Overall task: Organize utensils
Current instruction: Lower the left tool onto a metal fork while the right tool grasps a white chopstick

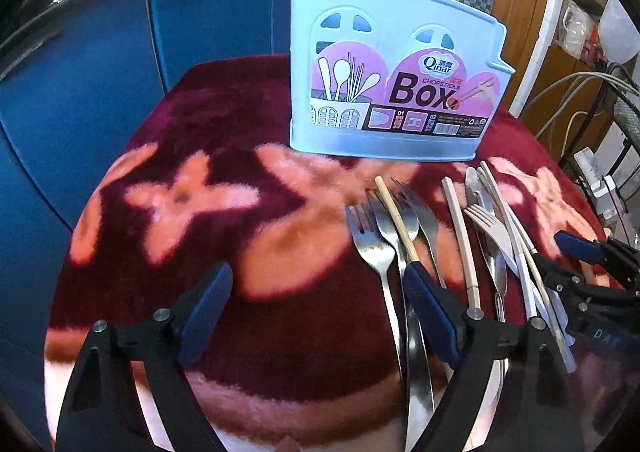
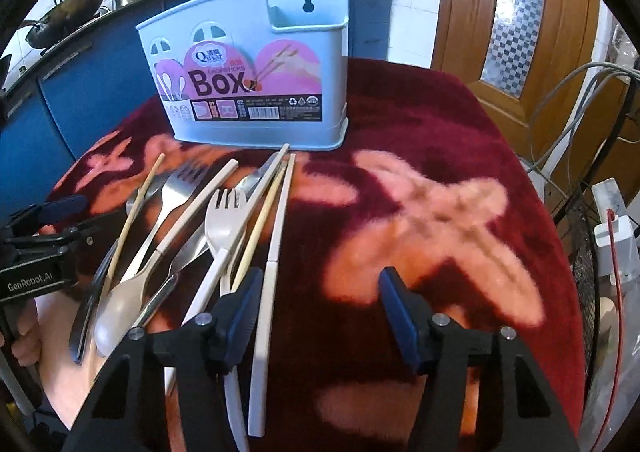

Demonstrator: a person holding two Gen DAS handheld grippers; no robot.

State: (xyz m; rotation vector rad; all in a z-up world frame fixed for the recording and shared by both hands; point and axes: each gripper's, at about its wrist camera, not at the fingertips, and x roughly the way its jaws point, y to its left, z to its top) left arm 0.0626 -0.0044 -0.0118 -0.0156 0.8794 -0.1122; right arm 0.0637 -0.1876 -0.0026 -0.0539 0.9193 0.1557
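Note:
A light blue utensil box [image 1: 392, 63] [image 2: 256, 63] labelled "Box" stands upright at the back of the red flowered cloth [image 1: 200, 131]. In front of it lie several loose utensils: metal forks [image 1: 368, 236], a bamboo chopstick [image 1: 394, 211], a white plastic fork [image 2: 226, 219], a beige spoon [image 2: 116, 316] and a long white knife [image 2: 272, 272]. My left gripper [image 1: 316, 284] hangs open over the pile's left edge, a metal fork handle lying just inside its right finger. My right gripper [image 2: 320, 288] is open at the pile's right edge, the white knife just inside its left finger.
A blue cabinet [image 1: 100, 71] carrying pots and a wok [image 2: 64, 11] runs behind the table. A wooden door [image 2: 520, 31] is at the back right. Cables and a white power strip [image 1: 600, 179] sit off the table's right edge. A hand [image 2: 24, 348] holds the left gripper.

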